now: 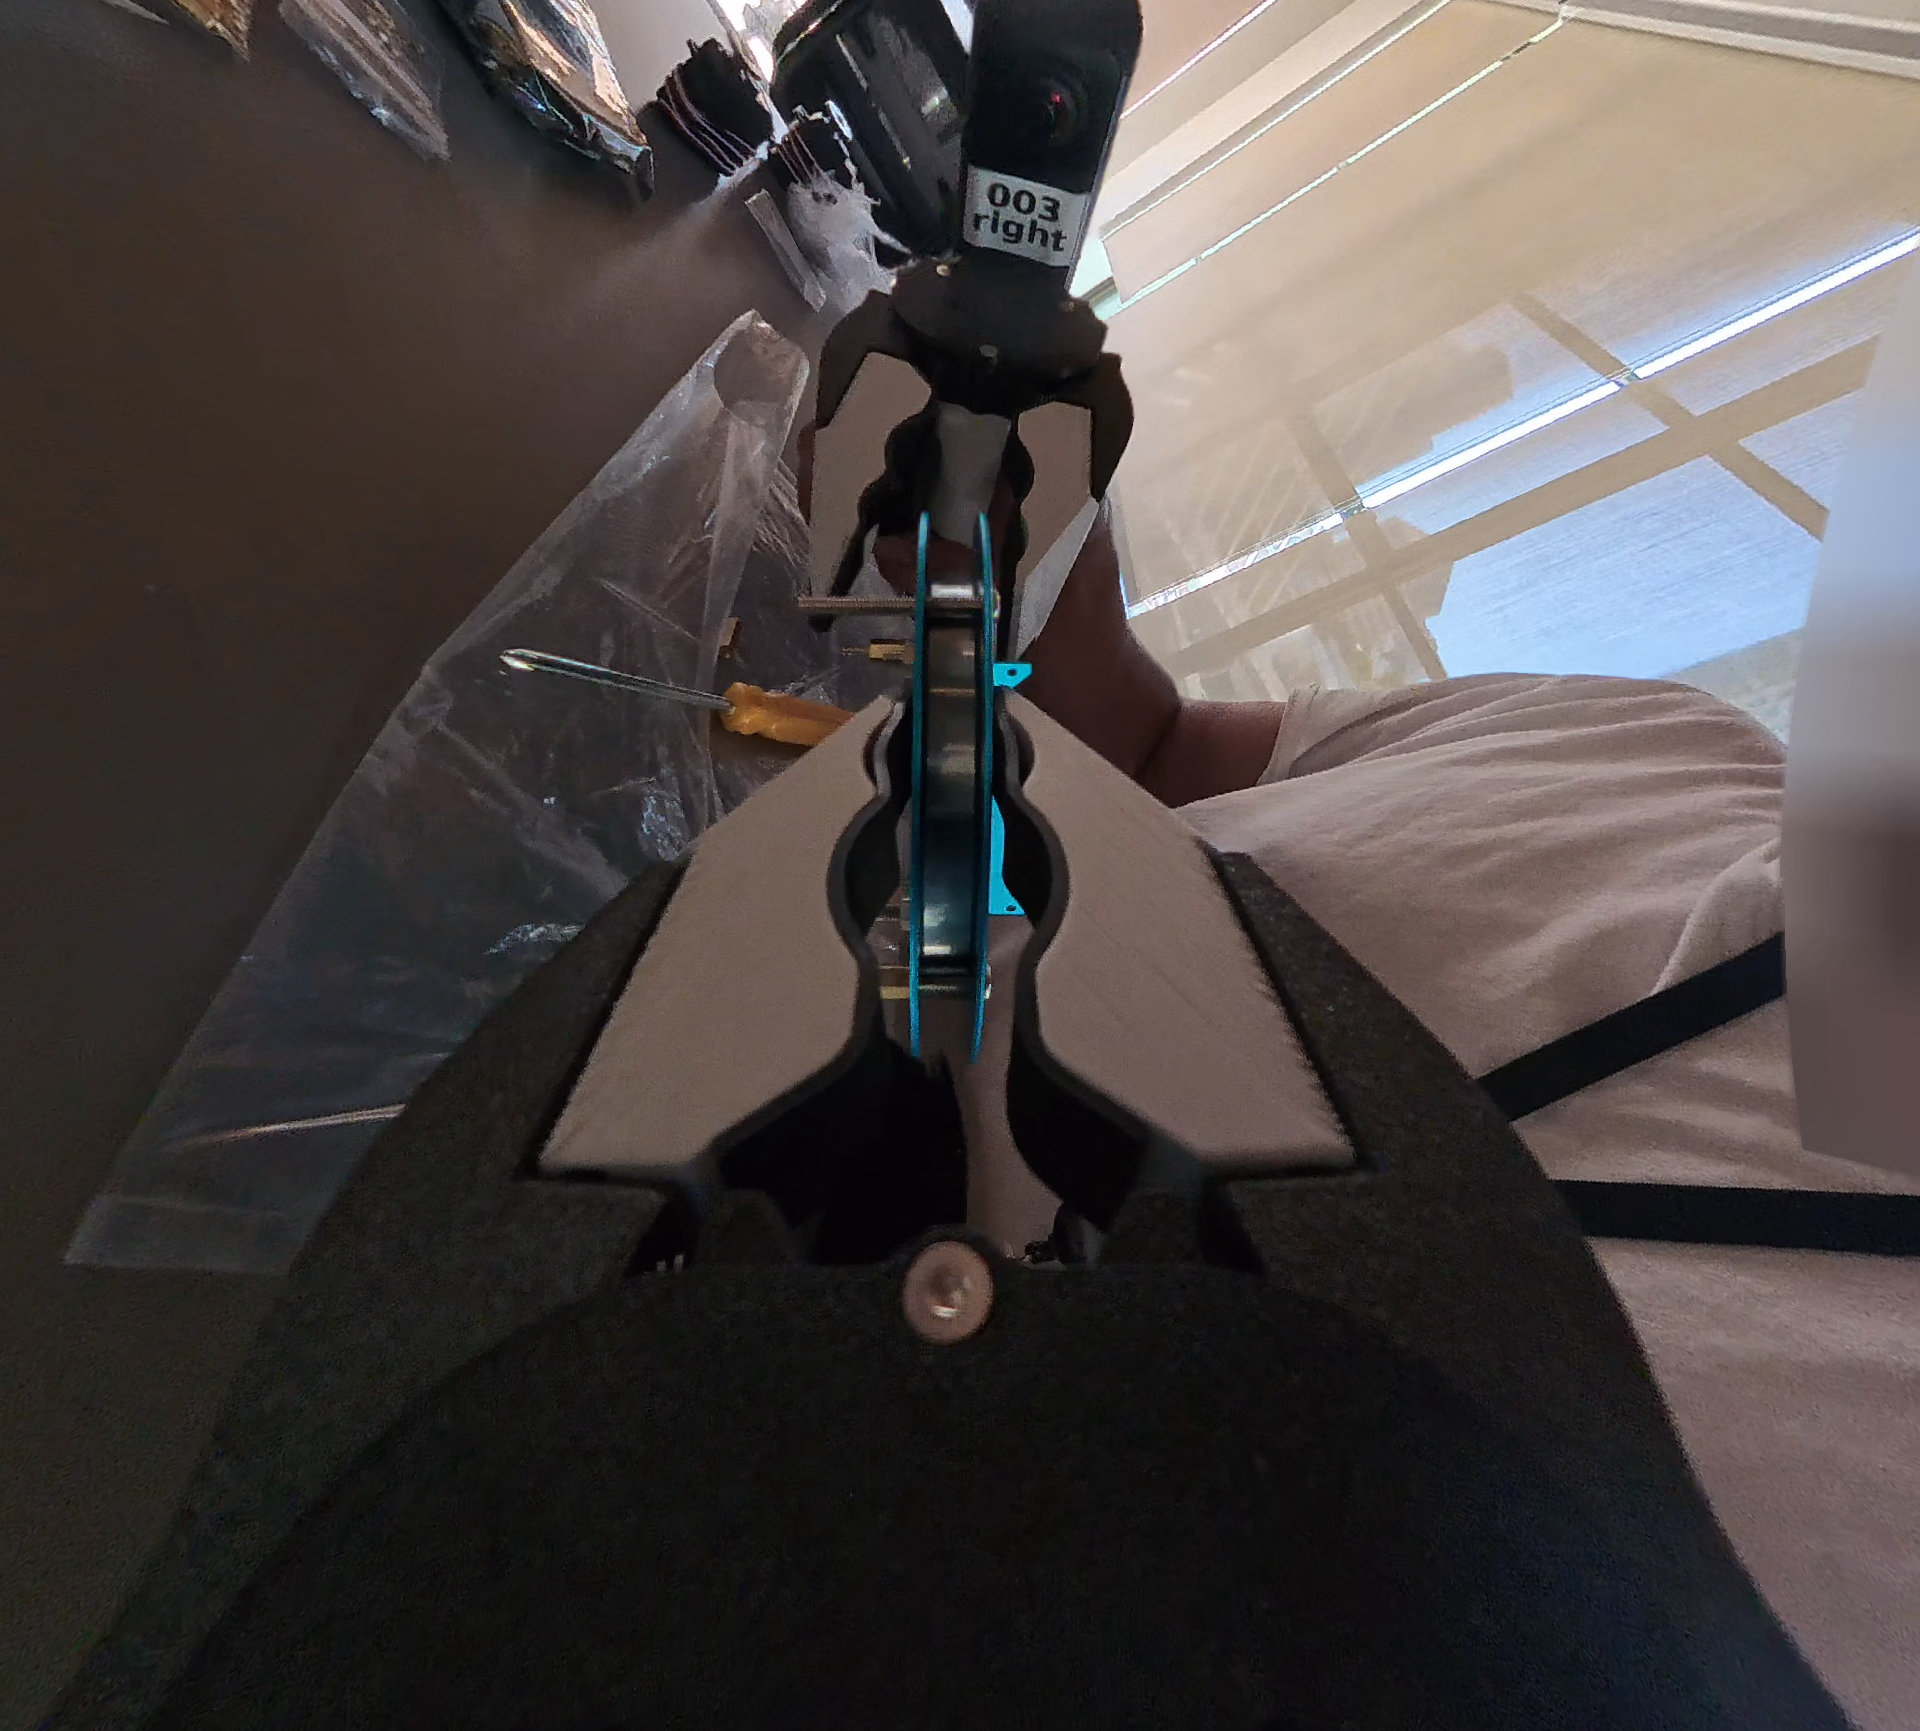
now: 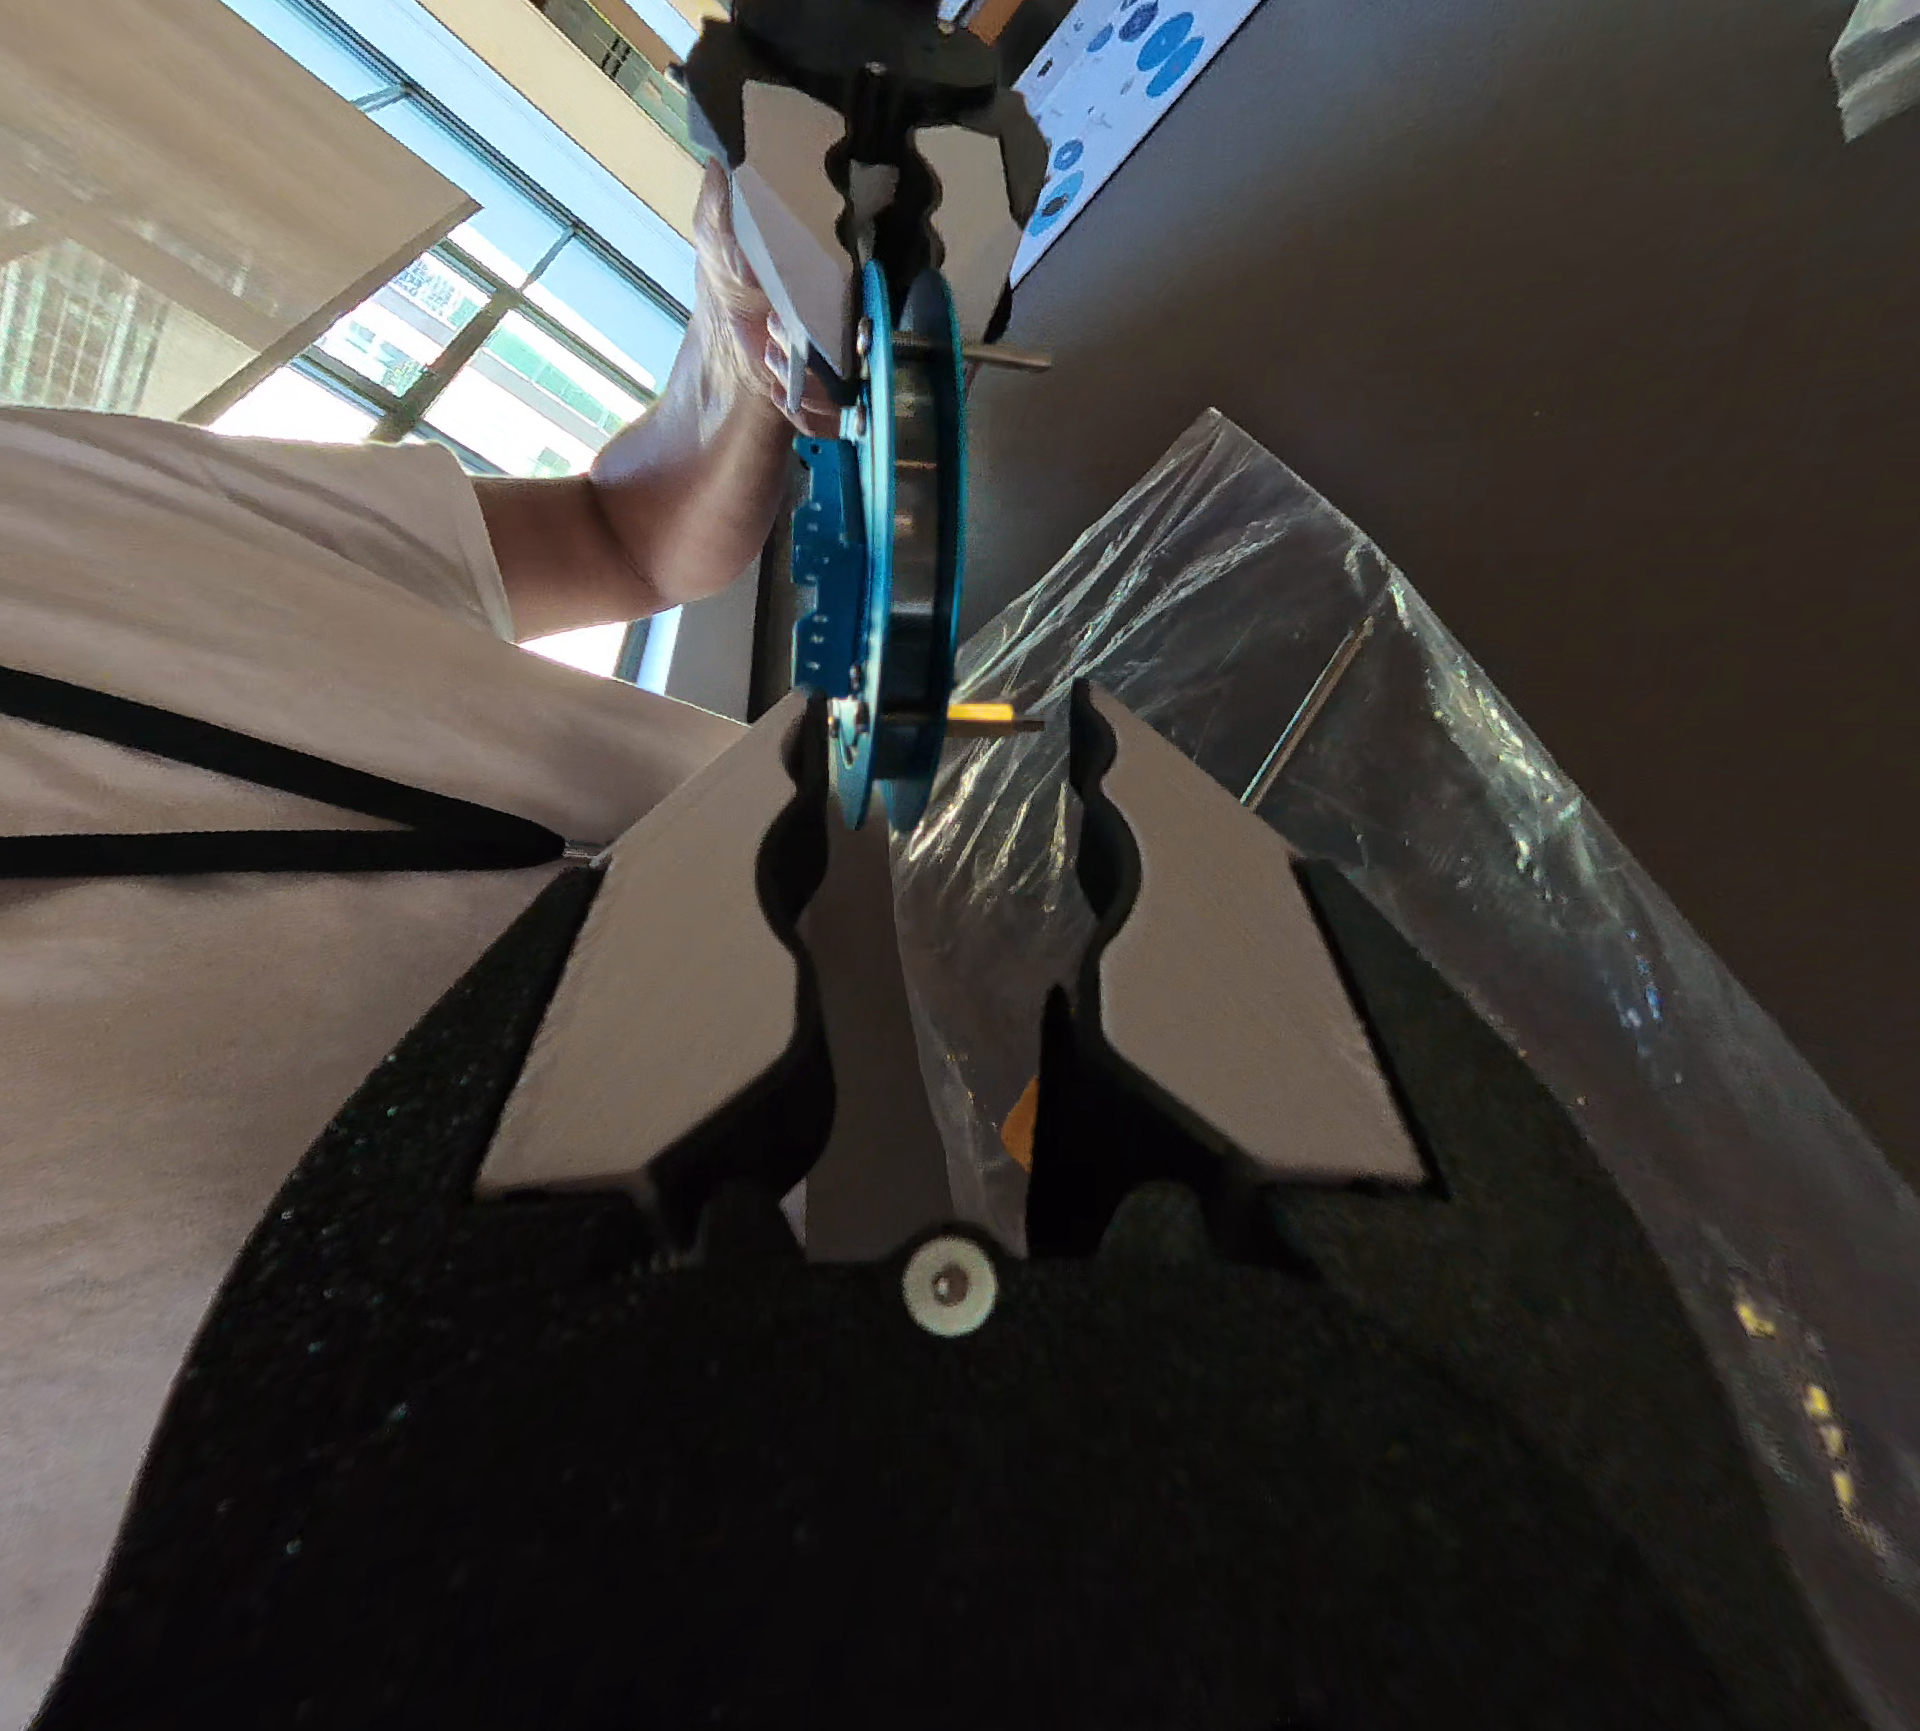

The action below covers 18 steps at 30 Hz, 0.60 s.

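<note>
Left wrist view: your left gripper (image 1: 948,751) is clamped on the blue two-disc assembly (image 1: 948,808) edge-on, held above the table; the right gripper (image 2: 940,725) gapes around its far rim — twist and the discs could slip out onto the plastic bag (image 2: 1351,746).

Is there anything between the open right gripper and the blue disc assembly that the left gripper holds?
Nothing visible. The right gripper is open around the edge of the blue disc assembly, which the left gripper clamps from the opposite side.
</note>
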{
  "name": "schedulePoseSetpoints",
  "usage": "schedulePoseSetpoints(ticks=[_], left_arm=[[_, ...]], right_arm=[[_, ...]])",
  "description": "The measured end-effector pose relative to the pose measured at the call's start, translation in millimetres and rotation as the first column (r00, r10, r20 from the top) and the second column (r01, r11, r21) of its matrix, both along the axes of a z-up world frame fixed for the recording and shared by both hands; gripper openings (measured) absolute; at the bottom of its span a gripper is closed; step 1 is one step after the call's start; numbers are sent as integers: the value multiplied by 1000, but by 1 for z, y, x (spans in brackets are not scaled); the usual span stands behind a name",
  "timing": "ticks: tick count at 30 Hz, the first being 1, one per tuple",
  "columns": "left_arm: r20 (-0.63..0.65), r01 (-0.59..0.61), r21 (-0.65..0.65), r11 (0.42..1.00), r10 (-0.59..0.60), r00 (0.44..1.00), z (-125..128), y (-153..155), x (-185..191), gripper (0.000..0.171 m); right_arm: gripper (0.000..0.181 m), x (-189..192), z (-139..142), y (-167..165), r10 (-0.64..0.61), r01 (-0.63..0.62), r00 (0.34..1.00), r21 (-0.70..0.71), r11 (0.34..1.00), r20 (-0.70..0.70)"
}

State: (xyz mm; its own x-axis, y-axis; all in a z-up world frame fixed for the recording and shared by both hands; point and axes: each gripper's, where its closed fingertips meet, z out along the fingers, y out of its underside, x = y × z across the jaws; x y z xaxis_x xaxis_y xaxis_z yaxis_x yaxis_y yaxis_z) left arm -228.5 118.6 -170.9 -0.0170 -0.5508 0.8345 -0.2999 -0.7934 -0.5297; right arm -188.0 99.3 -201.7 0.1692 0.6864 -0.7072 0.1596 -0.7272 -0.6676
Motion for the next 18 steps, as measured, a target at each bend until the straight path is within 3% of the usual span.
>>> schedulePoseSetpoints(ticks=[4, 10, 18], left_arm=[[3, 0, 7, 1000, 0, 1000, -4, -1, -1, 12], [19, 6, 27, 1000, -7, 1000, -7, -5, -1, 12], [38, 24, 44, 999, -25, 999, -6, -9, 0, 12]], right_arm=[[44, -6, 11, 12, -10, 9, 999, -10, 1000, -33], [40, -20, 19, 15, -15, 6, 997, 108, 994, 81], [37, -24, 31, 16, -32, 15, 990, 121, 993, 137]])
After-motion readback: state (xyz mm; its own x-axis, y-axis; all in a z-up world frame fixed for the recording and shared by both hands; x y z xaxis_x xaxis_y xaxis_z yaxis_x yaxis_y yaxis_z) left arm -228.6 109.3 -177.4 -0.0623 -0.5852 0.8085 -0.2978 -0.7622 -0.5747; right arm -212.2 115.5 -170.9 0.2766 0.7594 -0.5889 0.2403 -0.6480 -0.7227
